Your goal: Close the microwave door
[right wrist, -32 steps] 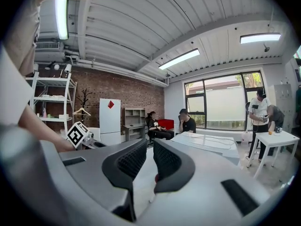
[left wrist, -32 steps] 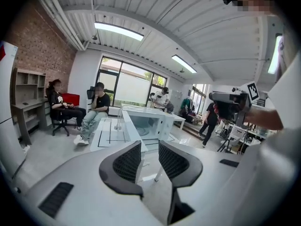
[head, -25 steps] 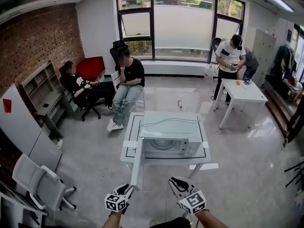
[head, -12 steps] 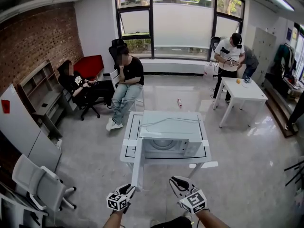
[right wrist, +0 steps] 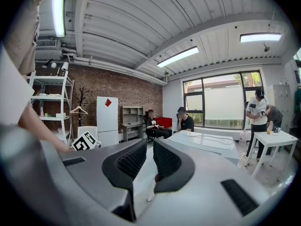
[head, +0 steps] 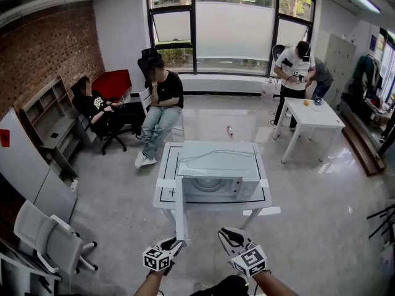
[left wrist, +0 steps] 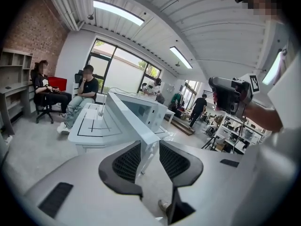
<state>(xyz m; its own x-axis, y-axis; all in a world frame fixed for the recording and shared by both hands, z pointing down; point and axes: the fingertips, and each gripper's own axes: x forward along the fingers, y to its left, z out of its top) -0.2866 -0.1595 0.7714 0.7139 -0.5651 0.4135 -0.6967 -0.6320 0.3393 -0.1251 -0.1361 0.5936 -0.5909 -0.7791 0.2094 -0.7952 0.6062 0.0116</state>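
The white microwave (head: 216, 180) stands on a white table (head: 165, 187). Its door (head: 181, 214) hangs open, swung out toward me on the left side. My left gripper (head: 171, 249) is at the door's free end. In the left gripper view the door (left wrist: 127, 119) runs edge-on into the gap of the left gripper (left wrist: 149, 155). Its jaws are opening, with the door's end between the pads and a little room beside it. My right gripper (head: 230, 238) hovers to the right of the door, in front of the table. In its own view the right gripper (right wrist: 150, 160) has its jaws slightly apart with nothing between them.
Two people sit on chairs (head: 157, 103) behind the table, near a red sofa (head: 114, 82). Another person stands at a small white table (head: 308, 113) at the back right. A white office chair (head: 46, 239) and a white cabinet (head: 21, 165) stand at the left.
My left gripper has moved forward and to the right, up to the free end of the open door. The right gripper has kept its place.
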